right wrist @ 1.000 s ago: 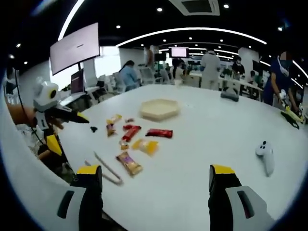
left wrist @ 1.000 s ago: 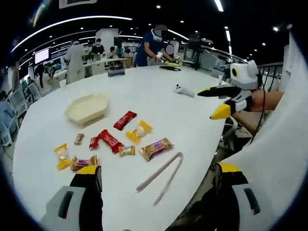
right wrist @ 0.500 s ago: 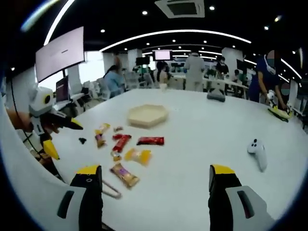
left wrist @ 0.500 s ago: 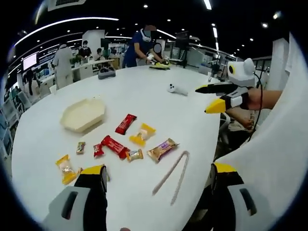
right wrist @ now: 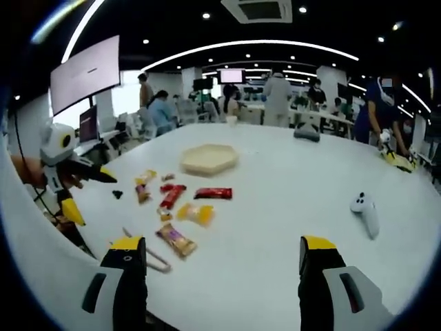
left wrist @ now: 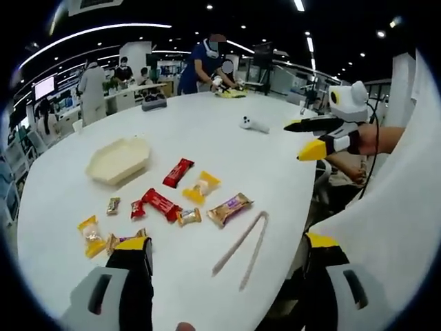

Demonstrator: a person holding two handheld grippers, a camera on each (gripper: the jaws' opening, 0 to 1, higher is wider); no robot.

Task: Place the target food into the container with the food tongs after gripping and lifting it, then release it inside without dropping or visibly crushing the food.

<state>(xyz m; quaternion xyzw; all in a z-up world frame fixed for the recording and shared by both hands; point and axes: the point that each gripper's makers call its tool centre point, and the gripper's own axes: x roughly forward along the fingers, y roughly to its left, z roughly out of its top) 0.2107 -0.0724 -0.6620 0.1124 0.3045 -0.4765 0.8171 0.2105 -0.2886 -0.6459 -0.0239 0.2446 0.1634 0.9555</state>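
Both grippers hover with jaws spread, gripping nothing: left gripper (left wrist: 224, 258), right gripper (right wrist: 220, 258). The food tongs (left wrist: 242, 241) lie lower centre on the white table (left wrist: 220, 138); snack packets (left wrist: 165, 205) scattered mid-frame; the container (left wrist: 118, 158) sits upper left.

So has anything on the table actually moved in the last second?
No. Only the cameras drifted with the hands. The food tongs lie untouched near the table edge, the snacks sit scattered beside them, the container is empty, and the left gripper and right gripper are open, holding nothing.
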